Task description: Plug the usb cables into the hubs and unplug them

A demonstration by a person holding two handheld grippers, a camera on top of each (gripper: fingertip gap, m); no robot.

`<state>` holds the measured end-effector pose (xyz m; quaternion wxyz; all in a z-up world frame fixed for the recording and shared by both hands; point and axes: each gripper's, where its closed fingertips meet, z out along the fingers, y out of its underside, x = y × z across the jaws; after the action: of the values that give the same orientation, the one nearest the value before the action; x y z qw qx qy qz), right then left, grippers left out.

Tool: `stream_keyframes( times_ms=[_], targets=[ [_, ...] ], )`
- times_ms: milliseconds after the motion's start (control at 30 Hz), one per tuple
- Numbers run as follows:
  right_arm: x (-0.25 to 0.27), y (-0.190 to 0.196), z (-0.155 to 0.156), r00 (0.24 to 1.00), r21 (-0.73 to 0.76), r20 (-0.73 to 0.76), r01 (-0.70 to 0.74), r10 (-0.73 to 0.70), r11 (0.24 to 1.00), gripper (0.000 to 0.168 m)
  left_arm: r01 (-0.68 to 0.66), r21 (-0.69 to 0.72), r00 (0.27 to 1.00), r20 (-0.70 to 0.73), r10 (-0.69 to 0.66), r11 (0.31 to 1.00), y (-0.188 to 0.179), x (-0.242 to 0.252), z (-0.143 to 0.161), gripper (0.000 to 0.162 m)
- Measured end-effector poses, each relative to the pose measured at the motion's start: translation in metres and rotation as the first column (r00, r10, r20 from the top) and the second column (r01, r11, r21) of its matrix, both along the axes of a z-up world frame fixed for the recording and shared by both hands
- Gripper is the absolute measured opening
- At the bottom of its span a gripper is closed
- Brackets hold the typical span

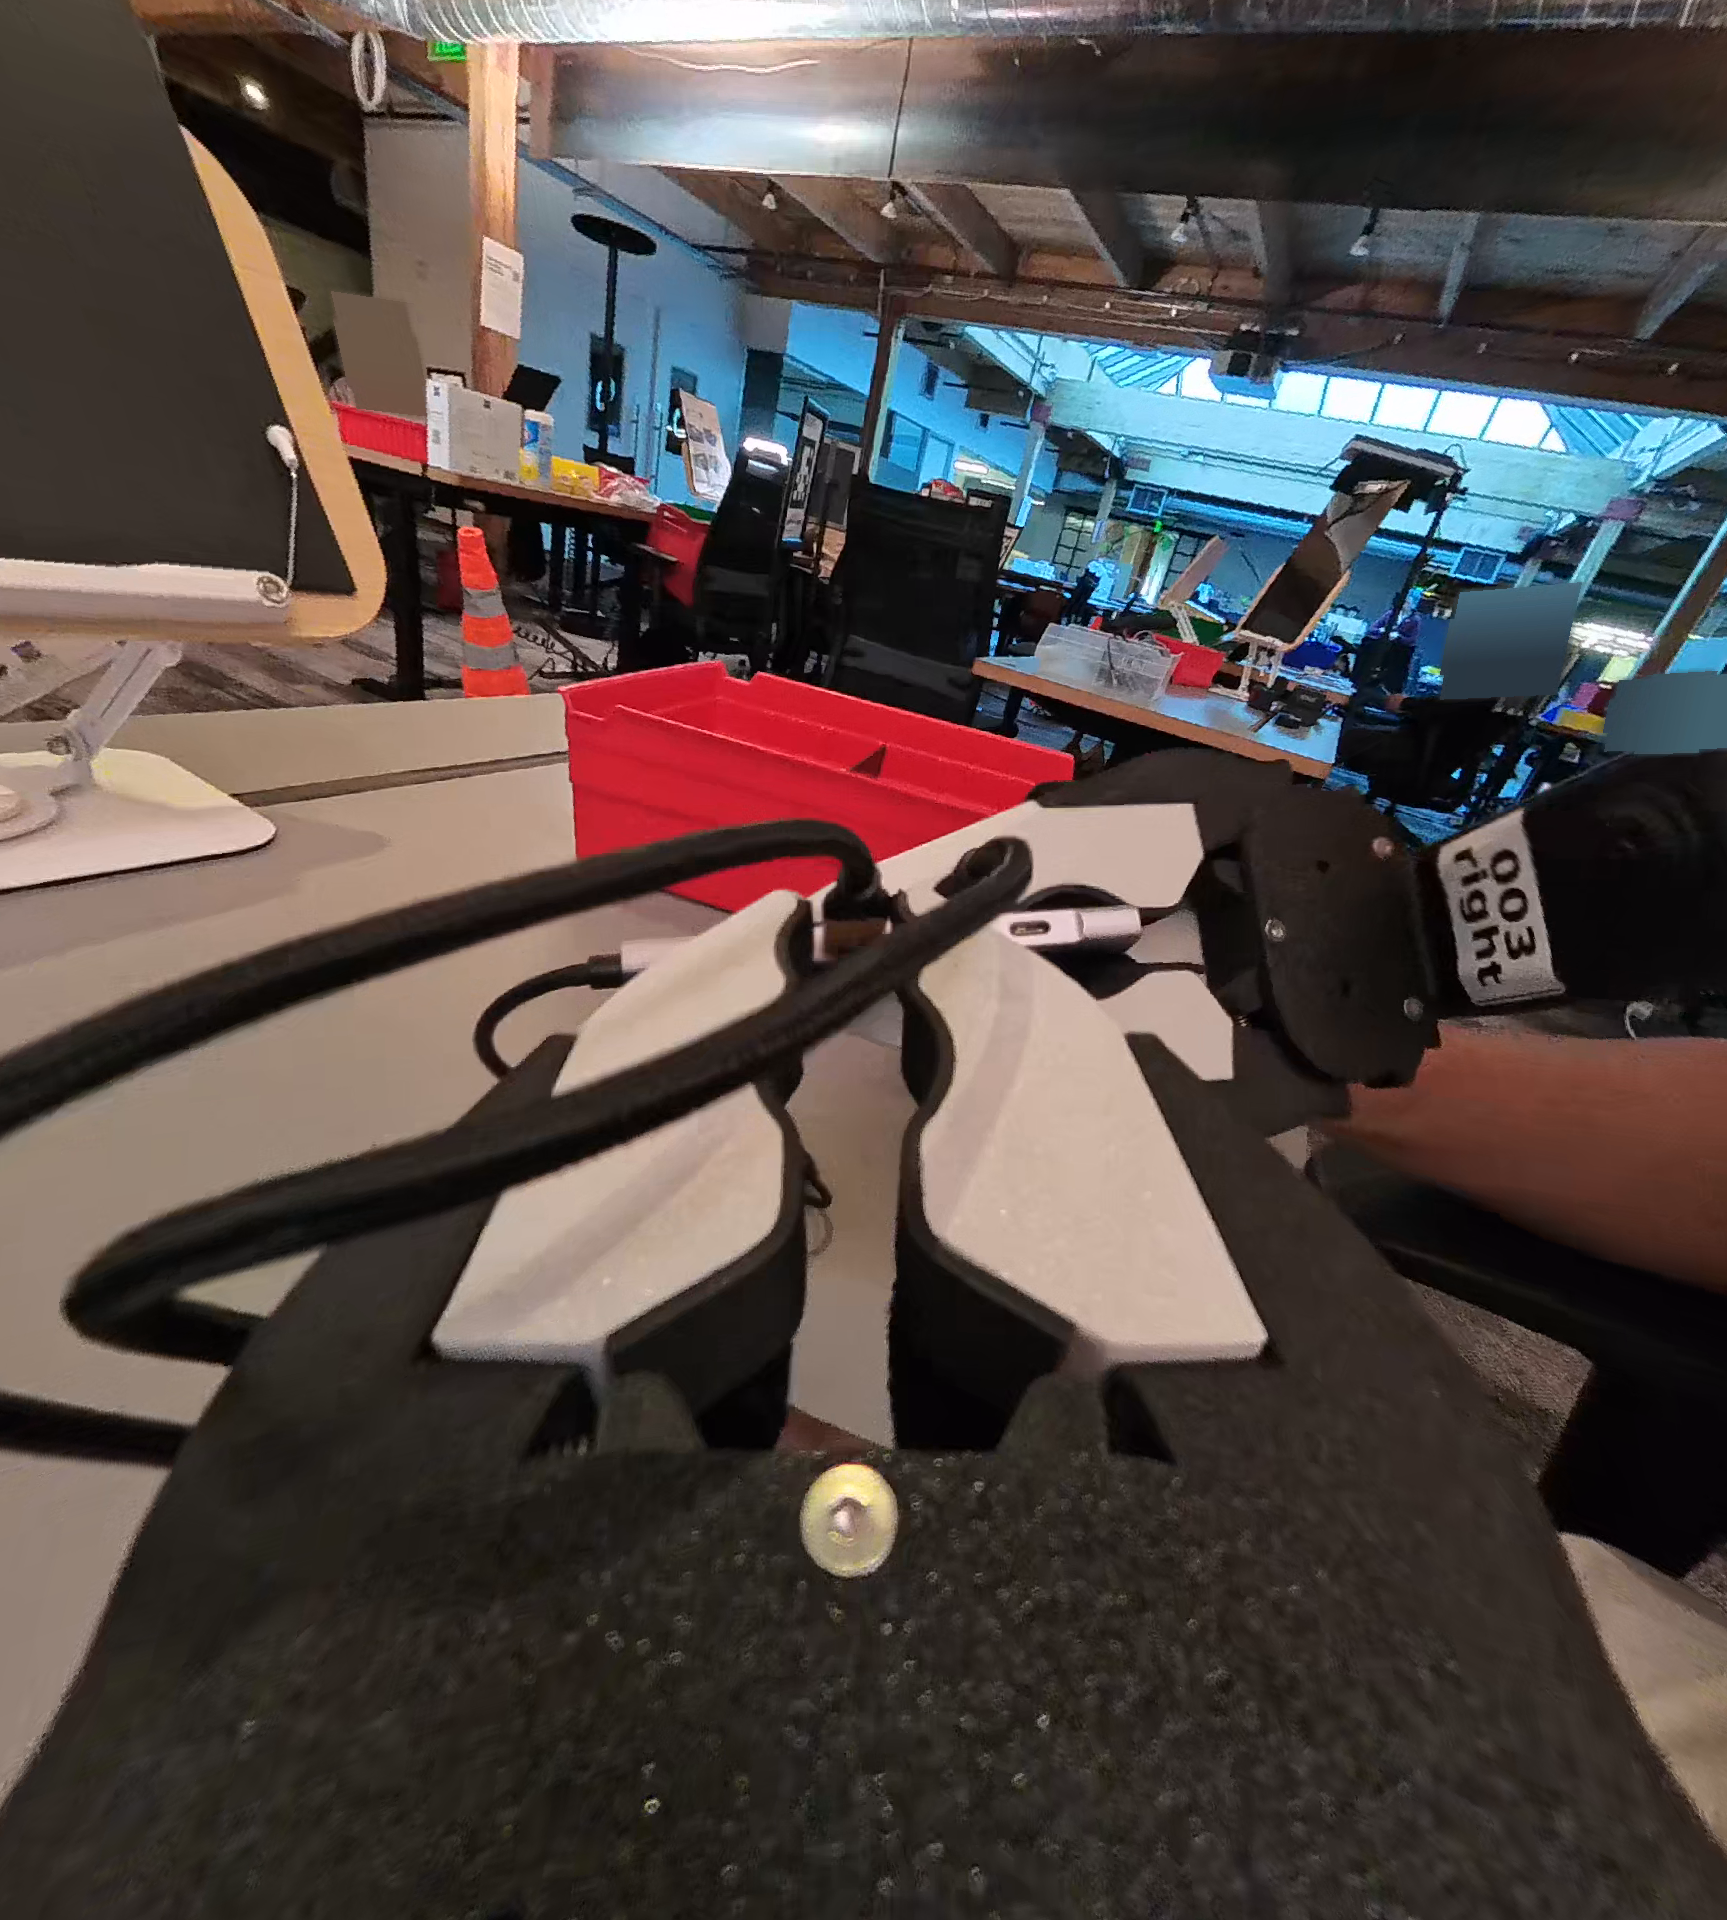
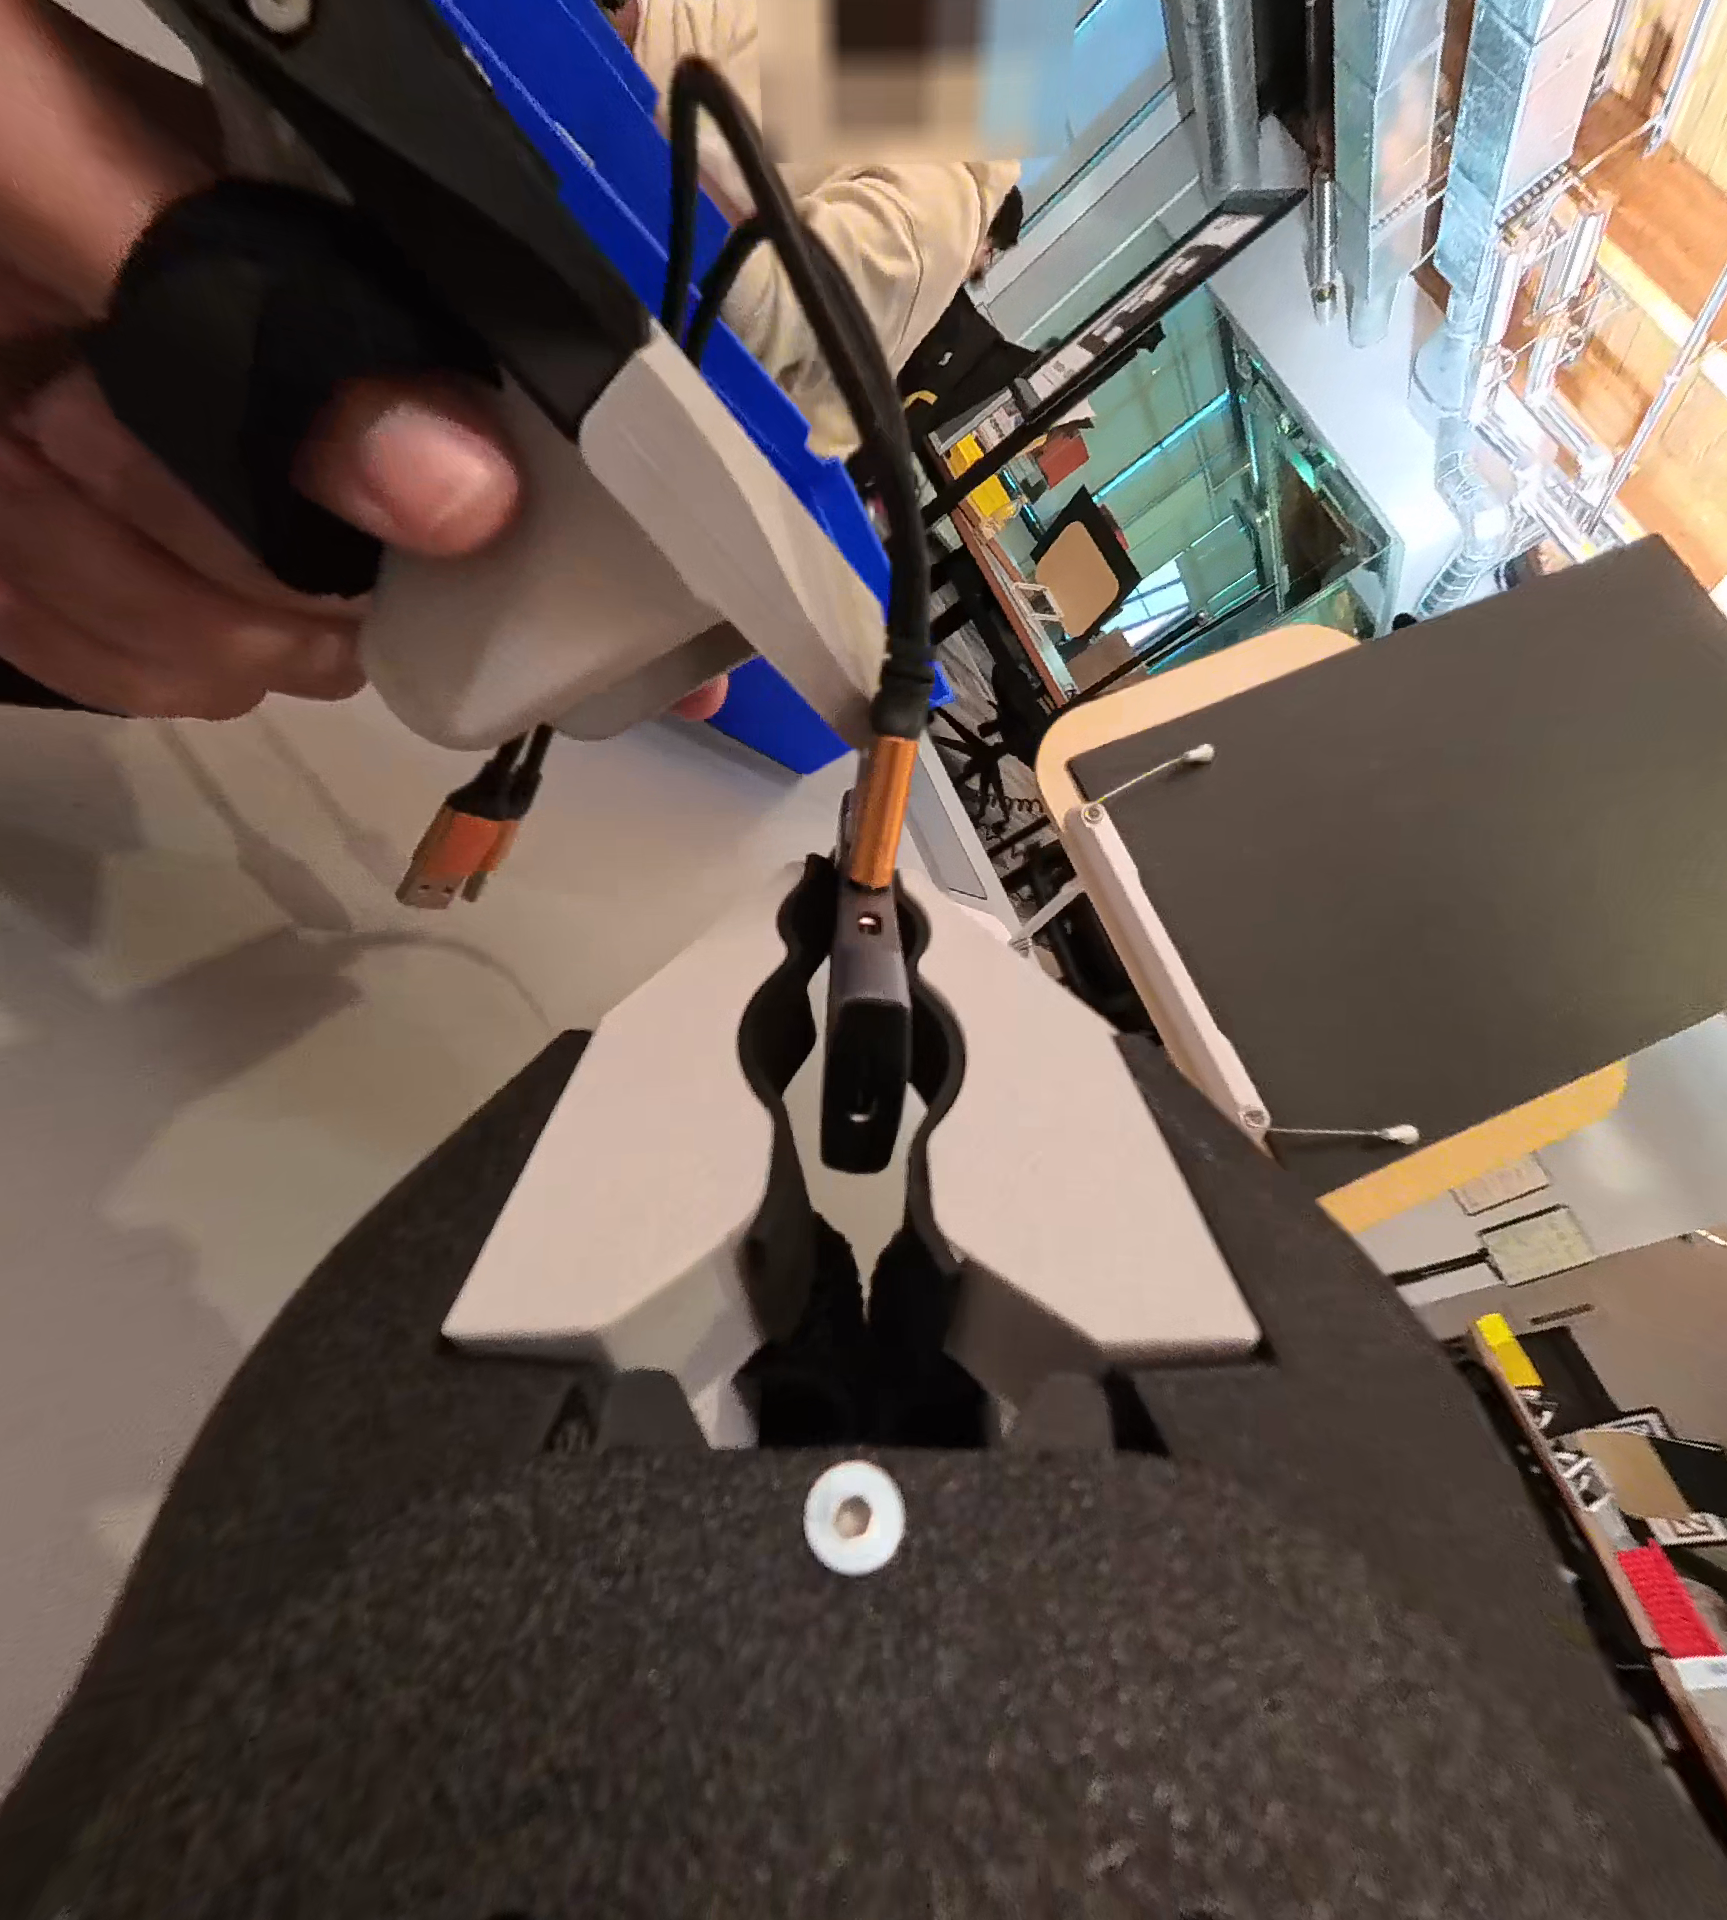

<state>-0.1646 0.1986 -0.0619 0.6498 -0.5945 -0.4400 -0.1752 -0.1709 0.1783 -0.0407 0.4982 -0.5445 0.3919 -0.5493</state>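
Bright daylight, fisheye edges (slightly blurred)

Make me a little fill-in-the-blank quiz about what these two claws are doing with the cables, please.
1. The right claw is shut on a small dark ____ with an orange-collared plug pushed into its end.
2. The black cable lies in loops across the fingers of the ____ claw.
3. Behind the claws on the grey table stands a bin coloured ____.
4. Two spare plugs hanging below the left claw have ____ collars.

Missing words: adapter; left; red; orange
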Motion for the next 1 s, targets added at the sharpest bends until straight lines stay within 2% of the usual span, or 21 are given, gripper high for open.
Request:
stream_keyframes(
  times_ms=[233, 367, 533, 667, 867, 1000],
  targets=[
    [-0.001, -0.002, 0.004, 0.997, 0.053, 0.074, 0.020, -0.024, 0.998, 0.008, 0.036, -0.008, 0.999, 0.025, -0.036, 0.999, -0.004, -0.002, 0.003, 0.012],
    [-0.002, -0.007, 0.014, 0.995, 0.024, -0.092, -0.040, 0.042, 0.999, 0.008, 0.058, 0.004, 0.998, 0.040, -0.058, 0.998, -0.006, -0.005, 0.013, 0.011],
    [-0.005, -0.008, 0.013, 0.986, -0.013, -0.159, -0.061, 0.058, 0.998, 0.009, 0.081, -0.054, 0.994, 0.076, -0.077, 0.995, -0.003, -0.011, 0.014, 0.011],
    [-0.007, -0.008, 0.012, 0.989, 0.007, -0.138, -0.057, 0.058, 0.998, 0.008, 0.106, -0.092, 0.990, 0.106, -0.096, 0.990, -0.001, -0.013, 0.012, 0.011],
    [-0.009, -0.007, 0.020, 0.998, 0.094, -0.054, 0.043, -0.038, 0.995, 0.013, 0.153, -0.104, 0.982, 0.131, -0.139, 0.983, 0.000, -0.012, 0.013, 0.011],
    [-0.011, -0.008, 0.016, 0.998, 0.044, -0.059, 0.012, -0.010, 0.999, 0.008, 0.168, -0.087, 0.981, 0.117, -0.158, 0.982, -0.002, -0.014, 0.012, 0.012]
  ],
)
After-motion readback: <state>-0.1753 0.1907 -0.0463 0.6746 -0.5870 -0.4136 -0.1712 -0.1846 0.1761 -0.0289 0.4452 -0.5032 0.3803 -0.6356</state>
